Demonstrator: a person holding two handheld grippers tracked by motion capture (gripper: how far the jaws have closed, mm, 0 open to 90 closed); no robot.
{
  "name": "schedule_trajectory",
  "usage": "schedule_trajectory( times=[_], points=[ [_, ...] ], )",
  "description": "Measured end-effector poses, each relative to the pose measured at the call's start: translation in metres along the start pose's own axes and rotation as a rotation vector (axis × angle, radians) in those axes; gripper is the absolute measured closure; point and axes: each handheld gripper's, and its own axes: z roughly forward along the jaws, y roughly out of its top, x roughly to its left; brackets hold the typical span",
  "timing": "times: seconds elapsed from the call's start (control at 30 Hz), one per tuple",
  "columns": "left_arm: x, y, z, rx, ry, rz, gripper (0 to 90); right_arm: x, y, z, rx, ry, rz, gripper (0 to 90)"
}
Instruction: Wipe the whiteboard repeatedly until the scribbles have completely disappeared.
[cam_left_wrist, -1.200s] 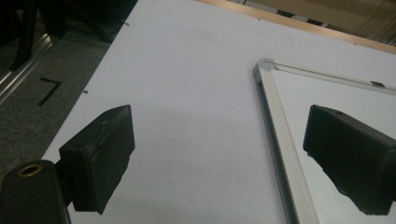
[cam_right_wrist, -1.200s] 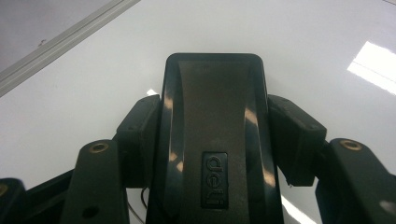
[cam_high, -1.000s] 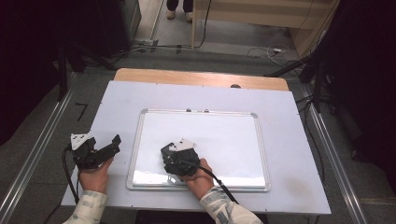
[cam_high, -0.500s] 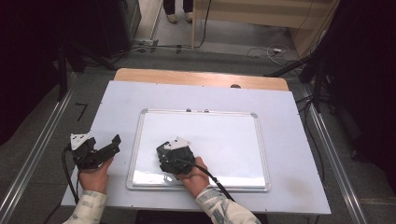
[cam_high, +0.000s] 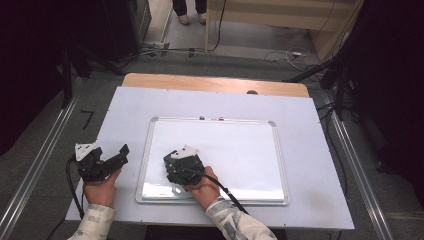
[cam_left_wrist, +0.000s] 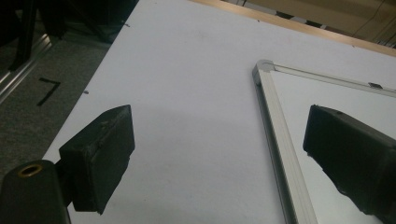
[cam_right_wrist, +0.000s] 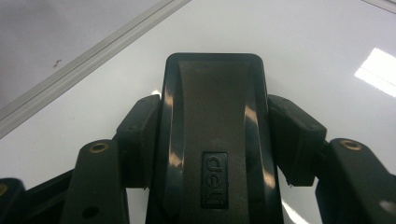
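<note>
Between the earlier frames and this one, the right gripper (cam_high: 175, 162) had slid a little toward the near left part of the white rectangular whiteboard with a silver metal frame (cam_high: 250, 145), carrying the black plastic whiteboard eraser (cam_right_wrist: 214, 135) with it; the left gripper (cam_high: 117, 155) had not shifted. Nearest, in the right gripper view, the fingers (cam_right_wrist: 137, 140) were clamped on both long sides of the eraser, which lay flat against the board's glossy face, close to the frame's left edge. That short sideways travel read as a wiping stroke, so the work seemed to be cleaning the board; no marks were visible on it, so the wiping may have been nearly finished. Off to the left, the left gripper rested on the pale lavender surface (cam_high: 310, 130), just beside the board's left frame, its fingers (cam_left_wrist: 100, 156) spread wide and holding nothing. Farther off, a strip of light wood (cam_high: 215, 84) ran along the surface's far edge.
</note>
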Motion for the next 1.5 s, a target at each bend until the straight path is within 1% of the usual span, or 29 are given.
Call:
schedule_trajectory(
  times=[0.13,0.2,0.47,0.8,0.87,1.2,1.23,1.3,1.37,1.5],
  points=[
    [0.0,0.0,0.0,-0.005,-0.002,-0.001,9.5,0.002,0.002,0.003,-0.001,0.002,-0.012,38.3],
    [0.0,0.0,0.0,-0.004,-0.002,-0.002,9.5,0.005,0.003,0.003,0.002,0.003,0.001,38.3],
    [0.0,0.0,0.0,-0.005,-0.004,-0.002,9.5,0.008,0.007,0.008,0.001,0.008,-0.015,38.3],
    [0.001,0.0,-0.001,-0.005,-0.003,-0.004,9.5,0.01,0.013,0.013,0.002,0.015,-0.011,38.2],
    [0.001,0.0,-0.001,-0.007,-0.002,-0.008,9.5,0.01,0.013,0.013,0.001,0.015,-0.02,38.2],
    [0.004,-0.001,-0.002,-0.007,0.006,-0.01,9.5,0.009,0.011,0.011,0.003,0.024,-0.035,38.3],
    [0.004,-0.001,-0.003,-0.007,0.008,-0.01,9.5,0.009,0.011,0.01,0.003,0.024,-0.028,38.3],
    [0.004,-0.001,-0.003,-0.006,0.01,-0.01,9.5,0.008,0.01,0.01,0.002,0.027,-0.036,38.3],
    [0.004,-0.001,-0.003,-0.006,0.012,-0.01,9.5,0.008,0.009,0.009,0.003,0.025,-0.031,38.3],
    [0.004,-0.001,-0.003,-0.005,0.012,-0.01,9.5,0.007,0.007,0.006,0.003,0.03,-0.038,38.3]
  ],
)
